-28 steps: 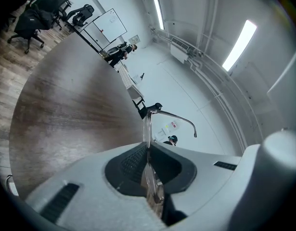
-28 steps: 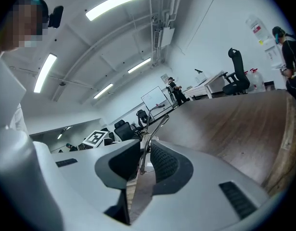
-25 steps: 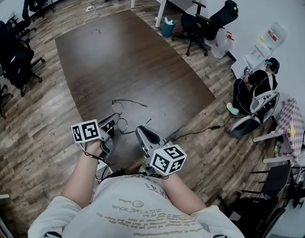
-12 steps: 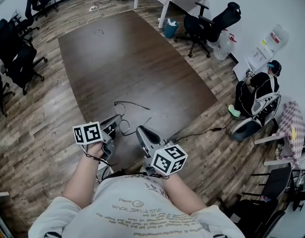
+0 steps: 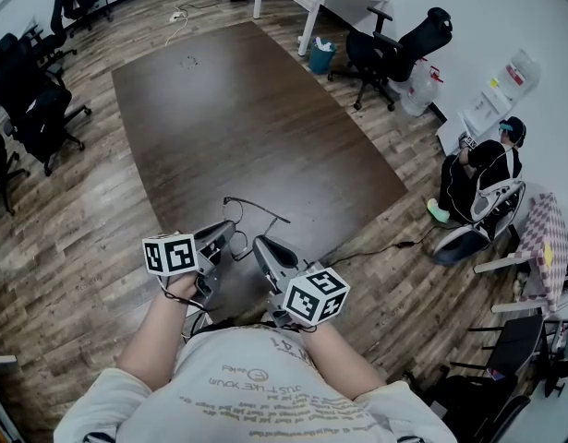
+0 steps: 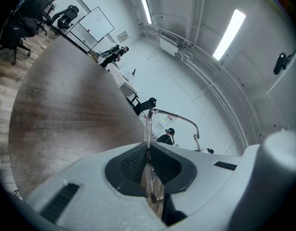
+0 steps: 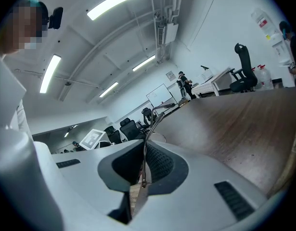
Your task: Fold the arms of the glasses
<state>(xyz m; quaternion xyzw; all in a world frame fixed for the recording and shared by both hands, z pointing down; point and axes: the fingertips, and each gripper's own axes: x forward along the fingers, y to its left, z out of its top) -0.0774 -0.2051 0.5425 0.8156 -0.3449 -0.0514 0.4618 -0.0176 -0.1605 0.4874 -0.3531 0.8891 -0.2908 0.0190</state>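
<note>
Brown wood fills most of my head view: a long dark table (image 5: pixel 247 109) on a plank floor, with the wire-framed glasses (image 5: pixel 247 214) at its near end, just ahead of my two tongs. My left tongs (image 5: pixel 232 237) stand narrow. In the left gripper view the dark ribbed pads (image 6: pixel 133 161) are clamped on the thin rim of the glasses, seen edge-on, and one arm (image 6: pixel 179 117) arches away to the right above the jaws and hooks down at its tip. My right tongs (image 5: pixel 259 245) sit just beside the left, tips close together, and their jaws have just been closing. In the right gripper view a slim metal wire of the glasses runs up between the pads, which are nearly together and touching it (a very thin thing to pinch). From above, one arm of the glasses sticks out to the right, open, not folded. Whether the frame touches the tabletop I cannot tell. Black office chairs (image 5: pixel 394 49) stand off the far right corner, and a seated person (image 5: pixel 482 160) is over by the wall.
</note>
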